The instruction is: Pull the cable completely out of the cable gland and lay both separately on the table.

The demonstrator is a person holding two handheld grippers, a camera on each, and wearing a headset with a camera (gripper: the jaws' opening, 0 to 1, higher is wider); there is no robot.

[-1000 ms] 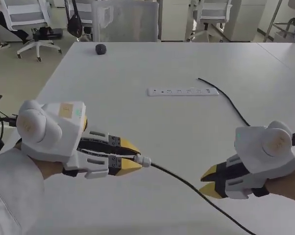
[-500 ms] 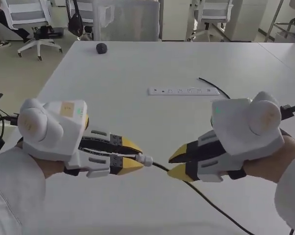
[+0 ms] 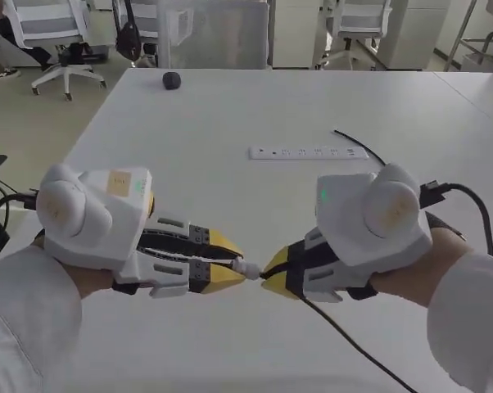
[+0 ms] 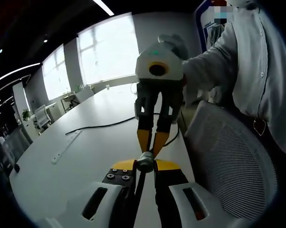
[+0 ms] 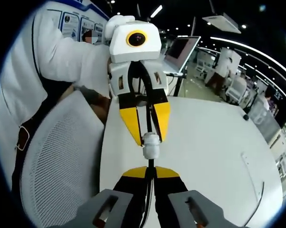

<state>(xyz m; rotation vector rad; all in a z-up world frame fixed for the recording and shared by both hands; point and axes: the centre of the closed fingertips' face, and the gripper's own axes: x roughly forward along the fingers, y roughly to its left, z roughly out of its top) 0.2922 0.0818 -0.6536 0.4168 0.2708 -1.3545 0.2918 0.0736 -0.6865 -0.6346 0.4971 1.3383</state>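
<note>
Both tongs meet tip to tip at the cable's gland.

Head view: on your side of the power strip (image 3: 308,152), over the counter (image 3: 230,115), your left tongs (image 3: 232,264) grip the white cable gland (image 3: 246,268). Your right tongs (image 3: 273,270) pinch the black cable (image 3: 345,340) just beside it, and the cable trails further from the power strip. Left gripper view: the gland sits clamped between the yellow jaws. Right gripper view: the jaws are clenched on the cable, with the gland just ahead.

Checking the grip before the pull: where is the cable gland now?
Head view, low centre: the cable gland is pinched by the left gripper, with the right gripper shut on the cable right beside it.
</note>
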